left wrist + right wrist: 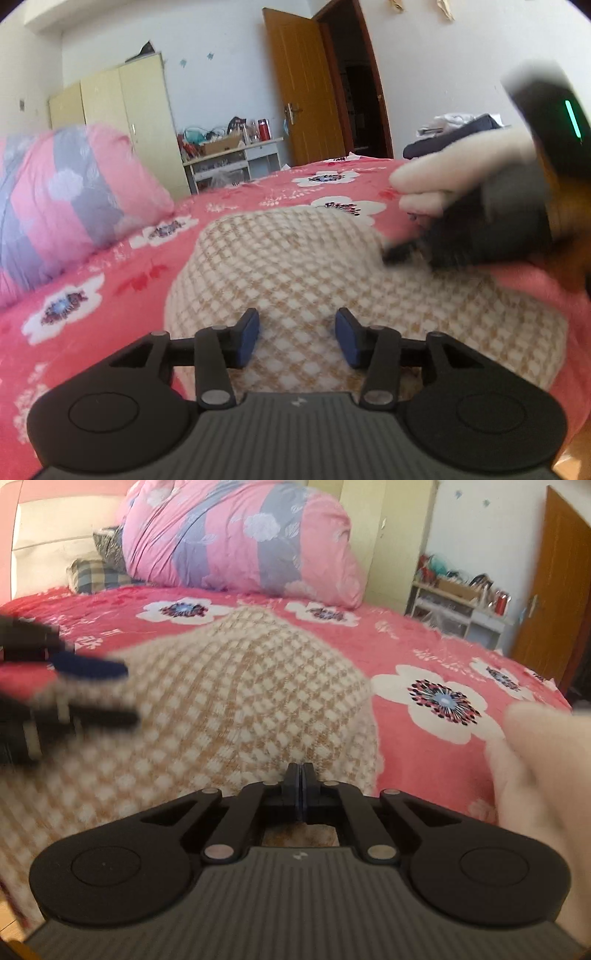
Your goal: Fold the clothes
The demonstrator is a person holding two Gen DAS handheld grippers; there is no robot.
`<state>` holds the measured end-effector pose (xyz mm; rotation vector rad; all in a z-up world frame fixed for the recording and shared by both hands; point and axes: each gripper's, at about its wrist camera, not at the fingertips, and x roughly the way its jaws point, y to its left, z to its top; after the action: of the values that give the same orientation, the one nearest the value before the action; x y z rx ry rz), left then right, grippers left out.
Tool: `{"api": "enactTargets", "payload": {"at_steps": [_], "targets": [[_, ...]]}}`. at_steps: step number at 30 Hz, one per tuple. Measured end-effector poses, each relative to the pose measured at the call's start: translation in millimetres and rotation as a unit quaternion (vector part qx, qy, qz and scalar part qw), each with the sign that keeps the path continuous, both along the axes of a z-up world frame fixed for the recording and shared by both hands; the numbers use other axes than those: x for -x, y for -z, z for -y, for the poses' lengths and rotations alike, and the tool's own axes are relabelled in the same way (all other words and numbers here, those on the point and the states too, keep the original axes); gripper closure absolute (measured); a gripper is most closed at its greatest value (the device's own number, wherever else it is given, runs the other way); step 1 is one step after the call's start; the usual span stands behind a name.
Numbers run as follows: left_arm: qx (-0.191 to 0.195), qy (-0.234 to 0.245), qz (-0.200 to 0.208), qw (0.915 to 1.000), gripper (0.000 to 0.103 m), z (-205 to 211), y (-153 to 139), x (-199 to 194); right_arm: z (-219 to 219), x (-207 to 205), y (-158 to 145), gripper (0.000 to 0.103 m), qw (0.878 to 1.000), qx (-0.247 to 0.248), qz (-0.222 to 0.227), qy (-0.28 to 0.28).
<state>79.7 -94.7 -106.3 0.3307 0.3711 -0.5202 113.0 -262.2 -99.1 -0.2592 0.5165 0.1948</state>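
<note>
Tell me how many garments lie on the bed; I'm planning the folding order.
1: a beige-and-white checked knit garment lies on the red floral bedspread, under the left gripper and the right gripper. Others may be hidden outside the views.

Motion is blurring the right tool [402, 254] over the checked garment [295, 266]; the picture's edge is cutting off the garment's near end.
</note>
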Motion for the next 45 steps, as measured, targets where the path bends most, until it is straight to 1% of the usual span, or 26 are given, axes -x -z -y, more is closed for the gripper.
{"api": "enactTargets", "payload": {"at_steps": [1, 2, 4, 6, 8, 10, 11, 12, 14, 16, 17, 19, 21, 24, 26, 28, 31, 34, 36, 37, 40, 43, 44, 45], "targets": [[0.002, 0.000, -0.002, 1.0000, 0.053, 1.2, -0.1, -1.1, -4.7, -2.0, -15.4, 0.101, 1.000, 0.007, 0.021, 0.005], [0.004, 0.001, -0.005, 1.0000, 0.051, 2.6, -0.3, -2.2, -9.0, -2.8, -32.4, 0.100, 0.999, 0.003, 0.047, 0.006], [-0.003, -0.001, -0.001, 1.0000, 0.050, 7.3, 0.2, -1.3, -13.2, -13.5, -58.6, 0.100, 0.996, -0.037, 0.081, 0.002], [-0.008, 0.000, 0.003, 1.0000, 0.050, 9.9, 1.8, -0.8, -20.2, -33.2, -62.9, 0.100, 0.995, -0.055, 0.085, -0.001], [-0.001, 0.004, 0.001, 1.0000, 0.050, 7.5, 2.5, -2.0, -24.7, -64.7, -32.4, 0.100, 0.999, -0.037, 0.031, 0.022], [0.003, 0.016, -0.005, 0.9999, 0.048, 8.9, 4.7, -3.7, -21.9, -92.1, 32.4, 0.103, 0.998, 0.004, -0.046, 0.051], [-0.006, 0.014, 0.006, 0.9999, 0.047, 10.6, 4.4, -0.2, -13.9, -90.4, 47.6, 0.103, 0.998, -0.010, -0.034, 0.056], [-0.013, 0.015, 0.009, 0.9998, 0.047, 12.0, 3.6, 0.6, -9.4, -89.9, 45.7, 0.103, 0.997, -0.022, -0.034, 0.060], [-0.004, 0.024, -0.010, 0.9996, 0.048, 7.9, -5.6, -2.9, -1.8, -90.3, 37.3, 0.103, 0.996, -0.045, -0.042, 0.066], [0.021, 0.027, -0.009, 0.9994, 0.051, -2.2, -23.4, -4.9, -8.7, -85.9, 38.4, 0.103, 0.997, -0.020, -0.032, 0.066], [0.034, 0.028, -0.008, 0.9990, 0.051, -7.6, -32.6, -5.8, -10.3, -85.2, 39.1, 0.103, 0.997, -0.016, -0.031, 0.067], [0.049, 0.018, 0.006, 0.9986, 0.051, -12.1, -48.5, -15.3, -8.1, -84.0, 40.4, 0.103, 0.997, -0.026, -0.031, 0.069], [0.041, 0.000, 0.011, 0.9991, 0.051, -7.4, -54.2, -35.2, -5.7, -83.2, 41.4, 0.103, 0.996, -0.038, -0.030, 0.070], [-0.009, -0.029, -0.038, 0.9988, 0.051, 13.3, -34.7, -81.0, -1.4, -87.9, 40.0, 0.103, 0.996, -0.043, -0.029, 0.070], [-0.013, -0.031, -0.045, 0.9984, 0.045, 15.1, -22.0, -88.8, 1.2, -88.1, 40.4, 0.103, 0.996, -0.051, -0.029, 0.070], [-0.014, -0.032, -0.049, 0.9982, 0.045, 15.7, -9.5, -94.3, 3.6, -88.1, 40.9, 0.103, 0.995, -0.059, -0.028, 0.069], [-0.026, -0.035, -0.041, 0.9982, 0.045, 19.0, -6.9, -93.0, 6.8, -87.6, 41.4, 0.103, 0.995, -0.070, -0.026, 0.065], [-0.016, -0.036, -0.047, 0.9981, 0.045, 14.5, -6.7, -98.9, 7.9, -89.2, 37.0, 0.103, 0.995, -0.071, -0.034, 0.057], [-0.006, -0.036, -0.051, 0.9980, 0.045, 9.1, -5.4, -98.0, 9.3, -89.9, 20.2, 0.103, 0.995, -0.072, -0.041, 0.056], [-0.002, -0.036, -0.052, 0.9980, 0.045, 7.2, -5.1, -97.8, 8.9, -88.0, 7.8, 0.101, 0.995, -0.071, -0.030, 0.061], [0.002, -0.034, -0.053, 0.9980, 0.045, 4.5, -5.1, -97.2, 7.5, -85.0, -31.9, 0.099, 0.993, -0.102, 0.009, 0.054], [0.004, -0.033, -0.055, 0.9979, 0.045, 3.4, -4.5, -97.6, 1.6, -101.3, -38.5, 0.099, 0.989, -0.147, -0.008, 0.026], [0.002, -0.032, -0.057, 0.9978, 0.045, 4.0, -3.6, -98.3, -1.5, -111.7, -27.4, 0.099, 0.987, -0.155, -0.031, 0.021], [0.000, -0.032, -0.059, 0.9977, 0.045, 4.5, -2.7, -99.0, -3.8, -123.1, -4.4, 0.099, 0.984, -0.163, -0.061, 0.024]]}}
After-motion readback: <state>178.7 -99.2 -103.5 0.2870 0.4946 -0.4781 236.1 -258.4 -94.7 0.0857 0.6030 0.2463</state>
